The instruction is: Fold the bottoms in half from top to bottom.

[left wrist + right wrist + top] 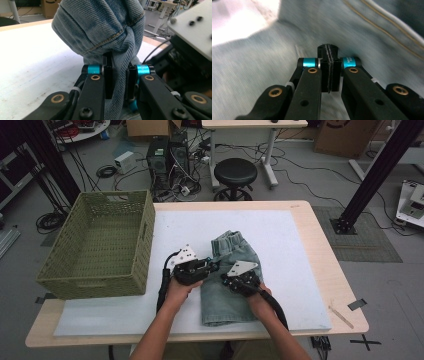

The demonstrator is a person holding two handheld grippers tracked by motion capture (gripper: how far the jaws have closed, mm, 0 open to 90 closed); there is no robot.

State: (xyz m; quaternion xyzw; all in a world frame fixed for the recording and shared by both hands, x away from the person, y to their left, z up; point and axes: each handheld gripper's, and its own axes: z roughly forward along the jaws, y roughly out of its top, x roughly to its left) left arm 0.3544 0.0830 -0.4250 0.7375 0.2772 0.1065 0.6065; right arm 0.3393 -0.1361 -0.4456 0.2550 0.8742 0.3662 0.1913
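A pair of light blue denim shorts (231,292) lies on the white mat (285,245), waistband away from the person. My left gripper (216,266) is at the shorts' left edge near the waistband. In the left gripper view it (119,65) is shut on a bunched fold of the denim (100,25), which rises above the jaws. My right gripper (227,280) sits on the middle of the shorts, just right of the left one. In the right gripper view its pads (329,51) are pressed together with nothing visible between them, tips close against the denim (262,75).
A green woven basket (146,232) stands empty on the table's left side, next to the mat. The wooden table edge (327,265) runs along the right. Beyond the table are a black stool (235,172), computer cases and cables on the floor.
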